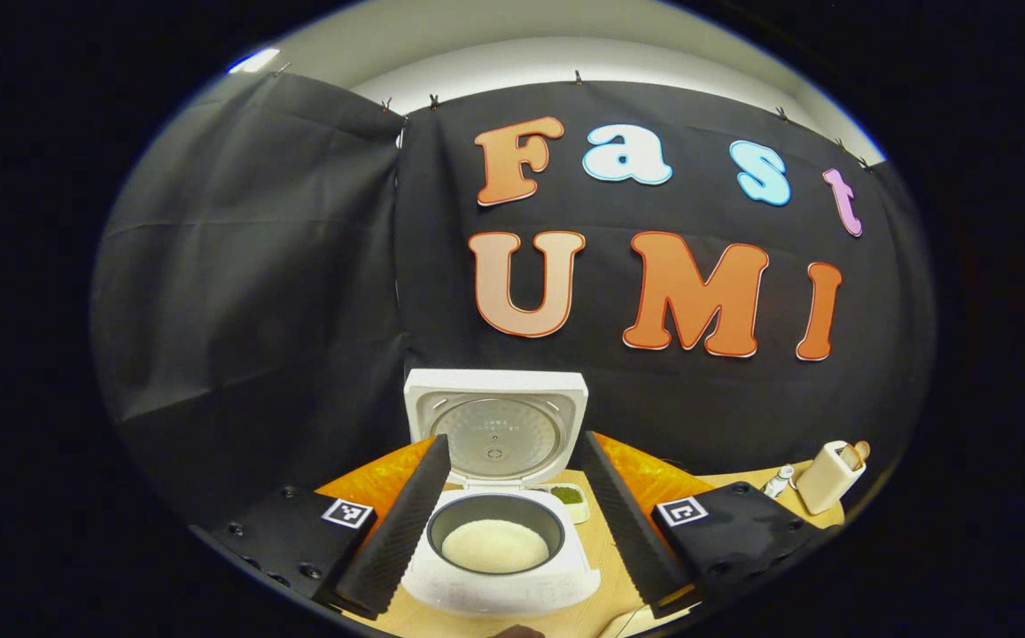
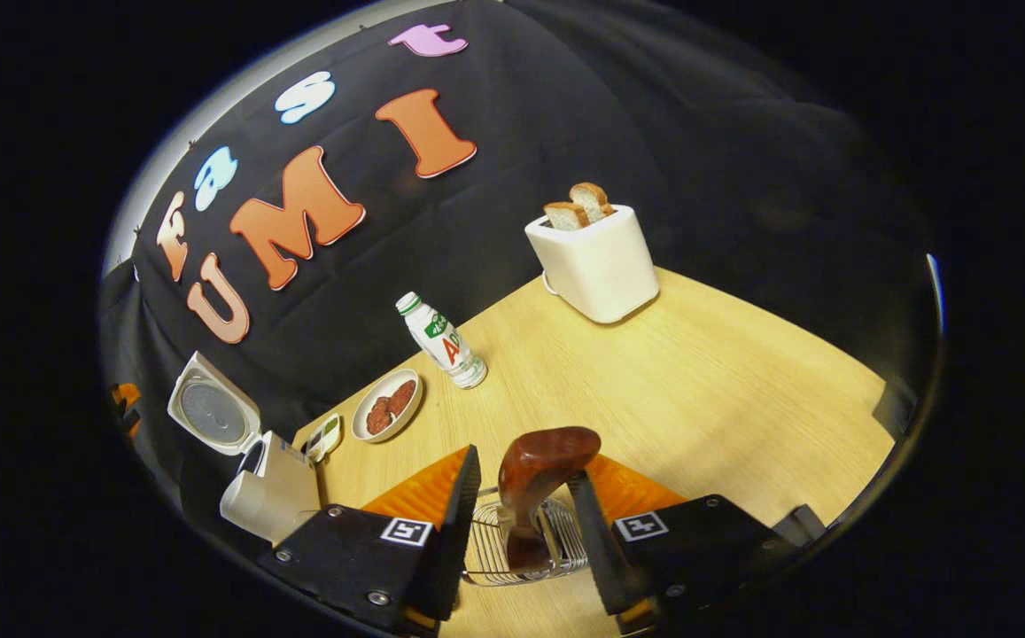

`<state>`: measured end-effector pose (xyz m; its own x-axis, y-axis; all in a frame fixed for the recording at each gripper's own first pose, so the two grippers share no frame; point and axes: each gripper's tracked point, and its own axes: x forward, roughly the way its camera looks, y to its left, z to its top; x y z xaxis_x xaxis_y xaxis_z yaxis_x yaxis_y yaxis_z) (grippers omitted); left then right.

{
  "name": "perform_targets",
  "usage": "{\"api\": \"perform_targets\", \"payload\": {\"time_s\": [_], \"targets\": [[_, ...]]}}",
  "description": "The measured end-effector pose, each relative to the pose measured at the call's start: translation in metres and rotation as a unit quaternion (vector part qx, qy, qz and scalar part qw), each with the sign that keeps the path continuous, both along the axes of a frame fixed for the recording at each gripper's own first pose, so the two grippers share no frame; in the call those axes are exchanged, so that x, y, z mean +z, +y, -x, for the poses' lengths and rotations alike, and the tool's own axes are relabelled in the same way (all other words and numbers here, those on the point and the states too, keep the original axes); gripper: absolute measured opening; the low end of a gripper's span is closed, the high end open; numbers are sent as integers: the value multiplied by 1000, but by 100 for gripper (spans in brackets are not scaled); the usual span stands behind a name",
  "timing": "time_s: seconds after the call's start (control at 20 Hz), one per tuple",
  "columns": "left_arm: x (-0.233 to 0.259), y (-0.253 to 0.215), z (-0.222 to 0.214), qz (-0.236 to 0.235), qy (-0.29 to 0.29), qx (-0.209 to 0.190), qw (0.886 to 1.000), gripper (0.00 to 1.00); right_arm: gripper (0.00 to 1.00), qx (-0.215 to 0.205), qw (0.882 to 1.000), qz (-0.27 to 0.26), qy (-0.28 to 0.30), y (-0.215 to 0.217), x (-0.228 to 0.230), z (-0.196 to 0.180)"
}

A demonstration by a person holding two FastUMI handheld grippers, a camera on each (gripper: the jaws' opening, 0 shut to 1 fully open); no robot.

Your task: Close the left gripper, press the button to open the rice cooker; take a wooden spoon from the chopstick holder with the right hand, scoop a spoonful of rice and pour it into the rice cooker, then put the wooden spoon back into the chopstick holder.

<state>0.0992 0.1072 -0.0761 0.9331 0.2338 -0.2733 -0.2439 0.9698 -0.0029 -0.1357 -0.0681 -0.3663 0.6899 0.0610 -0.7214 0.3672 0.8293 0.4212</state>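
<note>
In the left gripper view the rice cooker (image 1: 499, 532) stands at 6 o'clock with its lid (image 1: 496, 430) swung up and back, and white rice lies in the inner pot (image 1: 494, 542). The left gripper (image 1: 503, 523) hangs in front of it with its 2 fingers spread wide on either side of the pot, released and holding nothing. A toaster (image 1: 829, 477) sits off at 4 o'clock.

In the right gripper view the open cooker shows at 8 o'clock, a plate (image 2: 386, 406) and a bottle (image 2: 441, 341) sit near the centre, and the toaster with 2 slices of bread stands at 12 o'clock. At 6 o'clock the wooden spoon (image 2: 534, 483) stands in the wire chopstick holder (image 2: 521, 549), bowl end up. The right gripper (image 2: 525, 523) has its fingers on either side of the spoon's neck, and I cannot tell whether both press on it.

The spoon looks rigid and light, its polished wood likely a bit slippery. A firm pinch on the narrow neck just under the bowl seems best. The wire holder looks light too and may tip if the spoon drags on it.
</note>
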Motion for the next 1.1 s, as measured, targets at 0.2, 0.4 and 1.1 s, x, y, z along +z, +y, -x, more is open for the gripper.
{"api": "perform_targets", "payload": {"time_s": [0.2, 0.4, 1.1], "targets": [[17, 23, -56, 22, 20, 1, 1000, 99, 80, 11, 997, 74, -21, -20, 37, -3], [17, 46, -119, 41, 37, 7, 998, 99, 83, 28, 988, 140, -55, -30, 90, -3], [-73, 81, -240, 22, 174, 12, 984, 98, 87, 5, 970, 216, -108, -35, 192, 28]]}}
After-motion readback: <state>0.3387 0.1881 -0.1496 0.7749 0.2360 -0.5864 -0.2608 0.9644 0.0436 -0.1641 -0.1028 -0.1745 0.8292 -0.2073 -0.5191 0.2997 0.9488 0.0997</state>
